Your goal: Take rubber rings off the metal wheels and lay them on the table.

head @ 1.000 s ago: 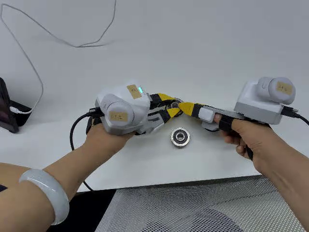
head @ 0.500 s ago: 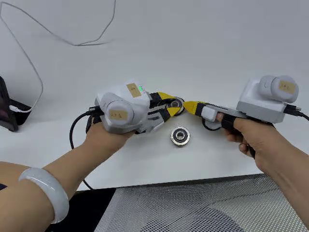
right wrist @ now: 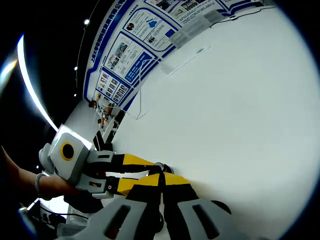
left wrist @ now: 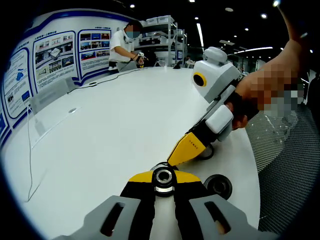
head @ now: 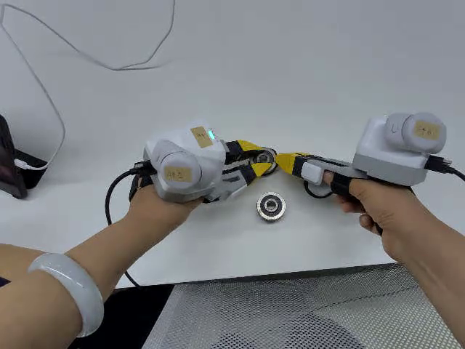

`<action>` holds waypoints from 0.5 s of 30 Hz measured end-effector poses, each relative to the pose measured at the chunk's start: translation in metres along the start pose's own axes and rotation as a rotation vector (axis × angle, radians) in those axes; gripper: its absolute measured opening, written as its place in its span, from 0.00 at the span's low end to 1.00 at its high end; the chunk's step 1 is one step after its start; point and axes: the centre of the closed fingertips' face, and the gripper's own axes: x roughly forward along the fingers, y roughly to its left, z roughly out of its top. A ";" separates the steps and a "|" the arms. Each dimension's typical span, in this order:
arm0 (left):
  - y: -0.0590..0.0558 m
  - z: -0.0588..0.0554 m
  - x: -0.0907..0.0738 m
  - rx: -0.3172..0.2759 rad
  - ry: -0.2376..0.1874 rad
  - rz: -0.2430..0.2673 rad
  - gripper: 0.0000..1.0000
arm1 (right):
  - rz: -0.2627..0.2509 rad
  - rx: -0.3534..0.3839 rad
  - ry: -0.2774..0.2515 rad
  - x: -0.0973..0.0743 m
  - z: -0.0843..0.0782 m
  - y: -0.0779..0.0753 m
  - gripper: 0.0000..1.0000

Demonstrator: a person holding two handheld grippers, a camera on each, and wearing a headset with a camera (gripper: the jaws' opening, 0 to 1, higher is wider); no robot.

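Note:
My left gripper is shut on a small metal wheel, held above the white table. A dark rubber band shows around the wheel's silver hub. From the right, my right gripper points at that wheel with its yellow jaws shut; its tip sits just beside the wheel. Whether it pinches any rubber is unclear. A second wheel lies flat on the table below the jaws. A black rubber ring lies under the right gripper.
A thin grey cable runs across the far table. A black device with a cord sits at the left edge. The table's front edge runs close to my arms, with a metal mesh surface below it.
The right gripper's tip, touching the left jaws a second ago, has drawn back a little to the right. The left gripper and both wheels have stayed put.

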 end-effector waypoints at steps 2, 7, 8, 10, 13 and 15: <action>0.000 0.000 0.000 0.000 0.000 0.001 0.13 | 0.001 -0.009 0.002 0.000 0.000 0.002 0.02; 0.000 0.000 0.000 0.001 -0.001 0.001 0.13 | 0.008 -0.009 0.007 0.001 0.001 0.004 0.01; 0.001 -0.001 0.000 0.000 -0.002 0.002 0.13 | 0.009 -0.009 0.008 0.001 0.001 0.004 0.01; 0.001 -0.001 0.000 0.002 0.000 0.004 0.13 | 0.012 -0.005 0.009 0.001 0.001 0.005 0.01; 0.001 -0.001 0.000 0.003 -0.001 0.003 0.13 | 0.019 -0.007 0.011 0.001 0.001 0.007 0.01; 0.001 -0.001 0.000 0.002 -0.002 0.003 0.13 | 0.026 -0.004 0.011 0.002 0.001 0.009 0.01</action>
